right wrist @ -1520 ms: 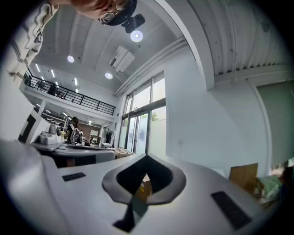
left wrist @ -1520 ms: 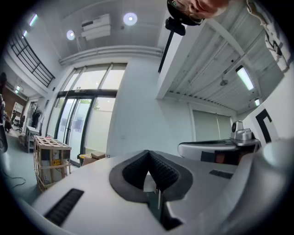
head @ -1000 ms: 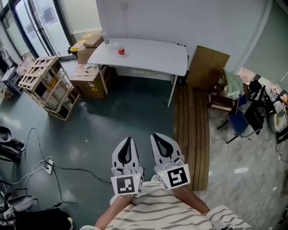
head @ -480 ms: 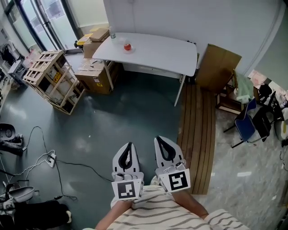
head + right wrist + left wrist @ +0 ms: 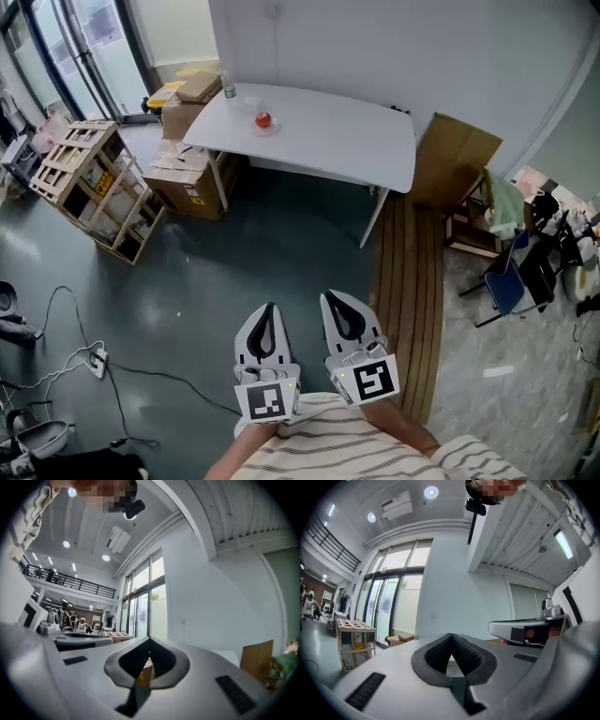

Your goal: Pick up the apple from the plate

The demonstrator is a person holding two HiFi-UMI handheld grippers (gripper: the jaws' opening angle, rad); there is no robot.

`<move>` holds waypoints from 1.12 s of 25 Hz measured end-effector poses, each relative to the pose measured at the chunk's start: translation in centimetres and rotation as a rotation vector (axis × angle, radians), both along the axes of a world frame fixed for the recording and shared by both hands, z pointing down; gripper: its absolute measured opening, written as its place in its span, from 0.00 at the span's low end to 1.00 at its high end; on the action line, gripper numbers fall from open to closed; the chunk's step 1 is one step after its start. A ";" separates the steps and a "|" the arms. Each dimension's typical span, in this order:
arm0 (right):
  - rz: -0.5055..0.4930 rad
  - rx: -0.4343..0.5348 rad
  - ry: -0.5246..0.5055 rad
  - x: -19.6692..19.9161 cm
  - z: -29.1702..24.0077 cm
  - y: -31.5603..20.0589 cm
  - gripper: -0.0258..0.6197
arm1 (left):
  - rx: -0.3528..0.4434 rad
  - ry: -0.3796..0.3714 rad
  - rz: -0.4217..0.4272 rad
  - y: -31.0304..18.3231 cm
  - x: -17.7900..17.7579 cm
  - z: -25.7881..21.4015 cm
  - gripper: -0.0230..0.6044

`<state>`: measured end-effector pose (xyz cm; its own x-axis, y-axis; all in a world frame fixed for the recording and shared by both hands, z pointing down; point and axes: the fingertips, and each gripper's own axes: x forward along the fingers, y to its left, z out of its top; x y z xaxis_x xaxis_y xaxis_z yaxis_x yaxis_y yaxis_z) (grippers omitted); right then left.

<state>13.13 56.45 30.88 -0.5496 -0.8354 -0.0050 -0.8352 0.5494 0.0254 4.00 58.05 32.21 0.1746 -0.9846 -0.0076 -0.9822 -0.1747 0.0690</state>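
A red apple (image 5: 262,119) sits on a small clear plate (image 5: 266,128) near the far left end of a white table (image 5: 337,141), across the room in the head view. My left gripper (image 5: 269,308) and right gripper (image 5: 330,298) are held side by side close to my body, far from the table, pointing level toward it. Both are shut with nothing between the jaws. In the left gripper view the left gripper (image 5: 451,637) has its tips meeting, and the right gripper (image 5: 525,630) shows beside it. The right gripper (image 5: 150,641) looks the same in its own view.
A bottle (image 5: 230,91) stands at the table's back left corner. Cardboard boxes (image 5: 190,172) and a wooden crate (image 5: 89,183) stand left of the table. A cardboard sheet (image 5: 457,155), wooden planks (image 5: 403,281) and chairs (image 5: 514,267) lie to the right. Cables (image 5: 94,356) trail on the floor.
The table and apple have grown larger and sit lower in the head view as I came nearer. Both grippers stay shut side by side.
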 end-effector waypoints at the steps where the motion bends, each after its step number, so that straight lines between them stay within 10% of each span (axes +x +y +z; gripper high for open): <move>1: 0.005 0.000 0.003 -0.6 -0.3 -1.5 0.06 | 0.003 0.000 0.004 -1.6 -0.8 -0.3 0.04; 15: 0.003 -0.011 0.017 -9.5 -1.2 -18.8 0.06 | 0.019 0.017 0.056 -19.1 -9.0 -1.4 0.04; 28: -0.019 -0.005 0.004 -9.9 0.5 -34.3 0.06 | 0.010 0.006 0.024 -34.4 -9.6 0.7 0.04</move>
